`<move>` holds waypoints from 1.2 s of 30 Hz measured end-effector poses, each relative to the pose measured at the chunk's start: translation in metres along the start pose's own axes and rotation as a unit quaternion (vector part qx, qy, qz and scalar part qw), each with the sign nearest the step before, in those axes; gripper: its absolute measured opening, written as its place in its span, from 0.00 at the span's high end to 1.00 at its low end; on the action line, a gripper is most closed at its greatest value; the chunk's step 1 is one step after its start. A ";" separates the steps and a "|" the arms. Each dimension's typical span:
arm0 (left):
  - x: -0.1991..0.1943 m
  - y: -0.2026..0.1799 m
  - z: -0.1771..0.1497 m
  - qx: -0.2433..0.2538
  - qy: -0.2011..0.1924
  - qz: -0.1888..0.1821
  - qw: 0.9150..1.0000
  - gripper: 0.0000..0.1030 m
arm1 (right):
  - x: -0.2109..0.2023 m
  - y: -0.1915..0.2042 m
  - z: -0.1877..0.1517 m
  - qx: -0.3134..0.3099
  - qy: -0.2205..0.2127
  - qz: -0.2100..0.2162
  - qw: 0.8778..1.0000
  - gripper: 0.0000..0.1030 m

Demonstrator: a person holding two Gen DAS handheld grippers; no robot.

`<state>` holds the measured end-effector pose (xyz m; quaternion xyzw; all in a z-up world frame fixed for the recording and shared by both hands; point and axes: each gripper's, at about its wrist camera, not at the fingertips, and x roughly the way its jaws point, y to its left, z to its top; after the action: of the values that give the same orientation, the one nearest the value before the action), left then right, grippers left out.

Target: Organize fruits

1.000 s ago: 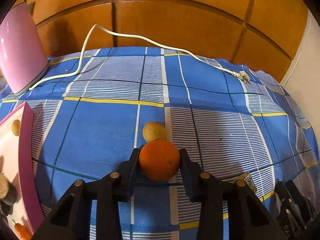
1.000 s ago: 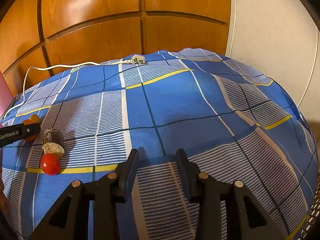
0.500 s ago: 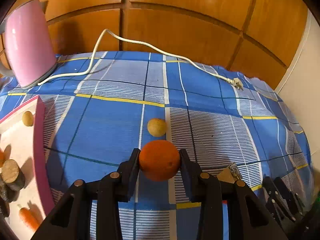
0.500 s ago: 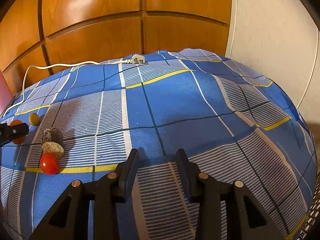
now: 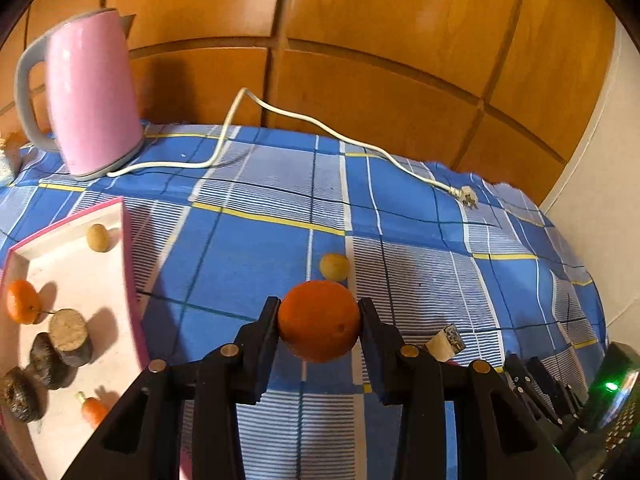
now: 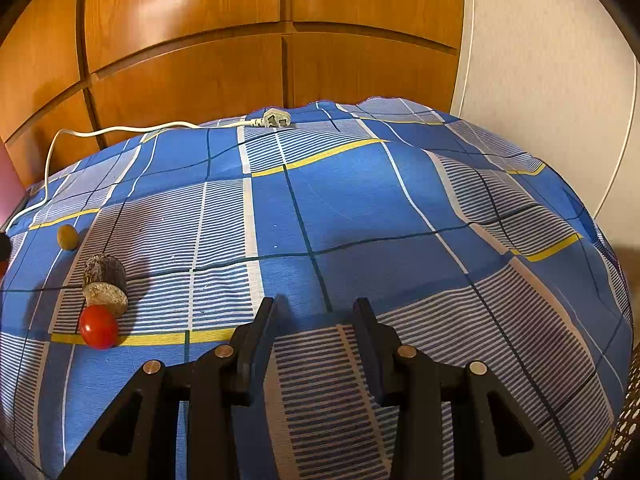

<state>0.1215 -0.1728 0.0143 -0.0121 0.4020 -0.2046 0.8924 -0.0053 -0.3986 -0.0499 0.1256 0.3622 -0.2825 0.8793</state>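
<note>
Round orange fruit (image 5: 319,321) is clamped between the two black fingers of the left tongs (image 5: 320,322), lifted clear of the blue plaid cloth (image 5: 256,248) on the tabletop. Grip sits across the fruit's widest part, looks centred.

Key relation: the white tray with the pink rim (image 5: 127,264) lies to the left of the held orange and slightly nearer the camera. It holds a small tangerine (image 5: 22,302), a small yellowish fruit (image 5: 97,237), dark cut cylinders (image 5: 69,336) and a little carrot (image 5: 93,410). Judging by that, the next move is a carry leftward over the pink rim, then release onto bare tray floor. The orange is round, no long axis to align; roll after release is the risk, so set it down low.

Left on the cloth: a small yellow-green fruit (image 5: 334,267) just beyond the held orange, and a short brown cut piece (image 5: 446,343) to its right. In the right wrist view the red tomato (image 6: 98,327) touches that brown piece (image 6: 105,284).

Right tongs (image 6: 316,320) are apart and hold nothing, hovering over bare cloth; tomato is to their left and nearer them than the left tongs, so right hand suits it.

Background: pink electric kettle (image 5: 86,108) far left, its white cord (image 5: 320,124) and plug (image 5: 466,196) unplugged across the back, wooden panel wall (image 5: 360,40) behind.
</note>
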 end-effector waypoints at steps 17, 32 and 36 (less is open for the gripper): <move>-0.062 0.085 -0.014 -0.063 -0.043 0.056 0.995 0.62 | -0.001 0.001 0.000 -0.007 0.000 -0.003 1.000 0.62; -0.117 0.146 -0.042 -0.080 -0.102 0.159 0.979 0.62 | -0.001 0.002 0.000 -0.015 -0.001 -0.010 1.000 0.62; -0.124 0.148 -0.044 -0.075 -0.114 0.167 0.976 0.62 | -0.001 0.004 0.000 -0.021 -0.001 -0.016 1.000 0.62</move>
<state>0.0682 0.0153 0.0452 -0.0352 0.3078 -0.0188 0.9506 -0.0037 -0.3949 -0.0488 0.1009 0.3693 -0.2886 0.8776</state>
